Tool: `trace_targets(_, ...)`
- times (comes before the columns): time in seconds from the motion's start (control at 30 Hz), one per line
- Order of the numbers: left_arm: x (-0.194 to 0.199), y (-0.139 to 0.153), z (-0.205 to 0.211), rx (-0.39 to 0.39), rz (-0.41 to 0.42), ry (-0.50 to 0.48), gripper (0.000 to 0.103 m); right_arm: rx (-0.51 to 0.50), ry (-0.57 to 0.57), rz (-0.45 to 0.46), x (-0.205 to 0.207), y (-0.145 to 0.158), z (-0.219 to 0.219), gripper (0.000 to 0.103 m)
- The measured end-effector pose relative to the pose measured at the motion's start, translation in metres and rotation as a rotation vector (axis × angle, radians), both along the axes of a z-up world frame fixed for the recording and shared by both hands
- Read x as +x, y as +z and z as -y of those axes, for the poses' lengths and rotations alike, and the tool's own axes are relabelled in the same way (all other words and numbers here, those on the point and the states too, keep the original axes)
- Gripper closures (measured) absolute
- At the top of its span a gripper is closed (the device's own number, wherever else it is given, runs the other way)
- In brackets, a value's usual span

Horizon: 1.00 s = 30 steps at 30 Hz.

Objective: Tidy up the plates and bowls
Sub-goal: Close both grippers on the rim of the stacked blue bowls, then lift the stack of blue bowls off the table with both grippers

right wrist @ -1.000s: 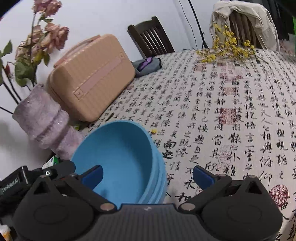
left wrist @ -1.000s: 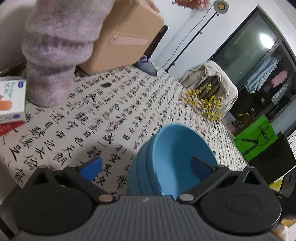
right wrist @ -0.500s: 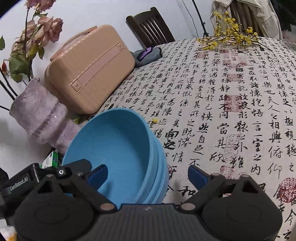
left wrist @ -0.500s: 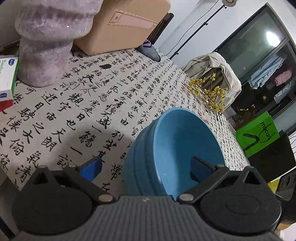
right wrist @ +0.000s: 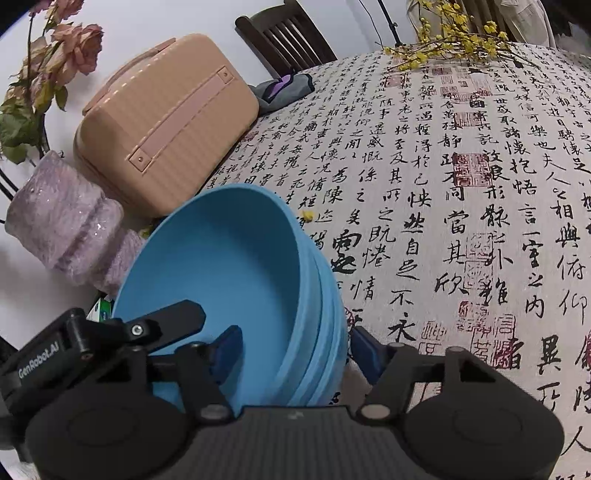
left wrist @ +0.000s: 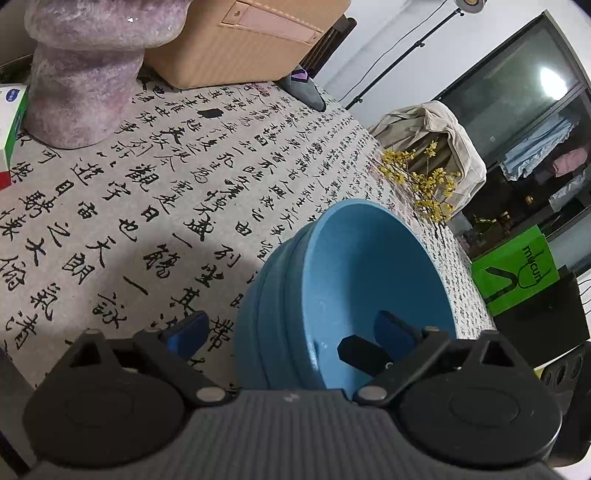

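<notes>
Black tongs (right wrist: pixel 291 354), blue pads (right wrist: pixel 229 349), ribbed grey housing

A stack of nested bowls (right wrist: pixel 229 280) stands on the tablecloth (right wrist: pixel 461 192) near the table's front edge. The right gripper (right wrist: pixel 291 349) straddles the stack's right wall, one finger inside the top bowl, the other outside; its jaws are closing. The left gripper (left wrist: pixel 291 330) straddles the left wall likewise, jaws closing. Behind the stack to the left stands a vase (right wrist: pixel 70 225), with a small suitcase (right wrist: pixel 166 122) behind that. A folded cloth (right wrist: pixel 280 88) lies right of the suitcase, a chair (right wrist: pixel 284 33) behind it. Flowering twigs (right wrist: pixel 454 44) lie at the far right of the table.
</notes>
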<state>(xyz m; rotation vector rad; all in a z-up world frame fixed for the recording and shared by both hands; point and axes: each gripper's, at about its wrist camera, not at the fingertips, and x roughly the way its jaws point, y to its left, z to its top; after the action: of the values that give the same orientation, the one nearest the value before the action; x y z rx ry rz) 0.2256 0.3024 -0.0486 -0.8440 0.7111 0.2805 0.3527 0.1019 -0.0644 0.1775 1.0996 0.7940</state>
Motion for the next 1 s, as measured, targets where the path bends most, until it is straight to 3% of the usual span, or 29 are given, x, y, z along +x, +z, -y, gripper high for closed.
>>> trace_targets(0.17,0.0025,-0.0062,-0.0002,-0.028,-0.011,0.004,0.036,-0.006,-0.011,-0.015,0.0017,-0.0060,-0.0014,0.050)
trace_targets(0.3,0.0036,-0.0086,0.0020,0.005,-0.027,0.014,0.049,-0.011,-0.019,-0.009,0.0021,-0.0078,-0.0026,0.055)
trace_targets(1.0,0.0020,-0.0097,0.0056,0.036,-0.040,0.029,0.051,-0.001,-0.025,0.021,-0.0037,-0.0016,0.0031,0.061)
